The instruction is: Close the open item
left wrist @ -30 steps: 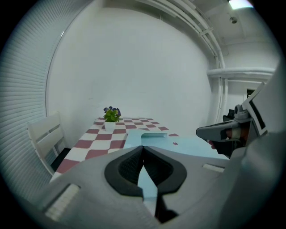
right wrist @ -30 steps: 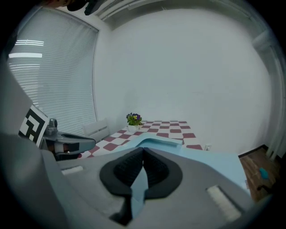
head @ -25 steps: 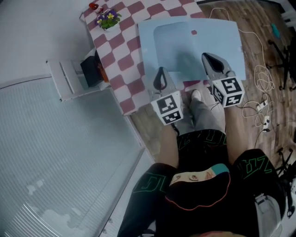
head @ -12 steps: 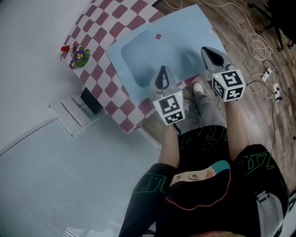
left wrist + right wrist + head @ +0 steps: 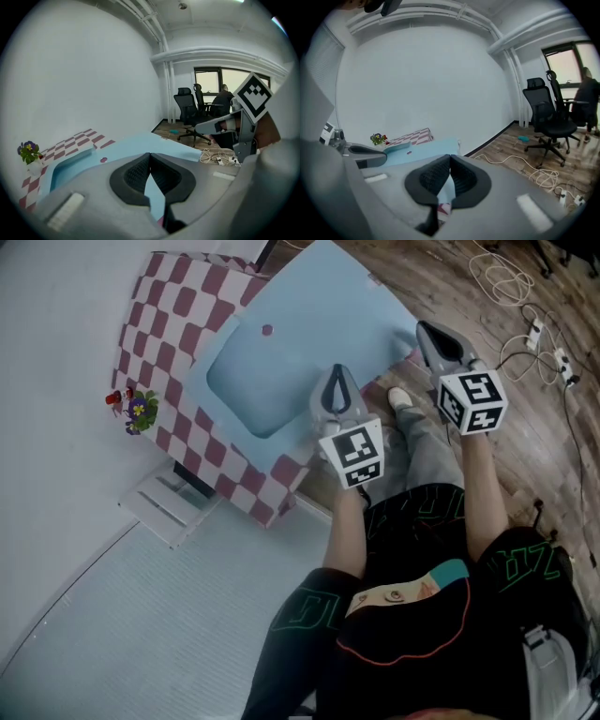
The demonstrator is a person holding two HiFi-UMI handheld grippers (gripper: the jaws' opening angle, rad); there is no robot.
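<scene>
A white drawer-like unit [image 5: 172,503] with a dark inside juts out open at the left side of the checkered table [image 5: 159,315]. It lies well left of both grippers. A light blue moulded board [image 5: 281,343] covers the table top; it also shows as the blue board [image 5: 117,150] in the left gripper view. My left gripper [image 5: 337,388] hovers over the board's near edge, jaws shut and empty. My right gripper [image 5: 433,337] hangs off the board's right corner, above the floor, shut with nothing in it. The drawer unit is out of both gripper views.
A small pot of flowers [image 5: 139,411] stands at the table's far left by the wall. Loose cables [image 5: 511,268] and a power strip lie on the wooden floor to the right. Black office chairs [image 5: 546,117] and a seated person [image 5: 222,101] are across the room.
The head view has swung, so the table now sits turned and further left in the picture. Both grippers stay shut at about the same spot beside the board's near edge.
</scene>
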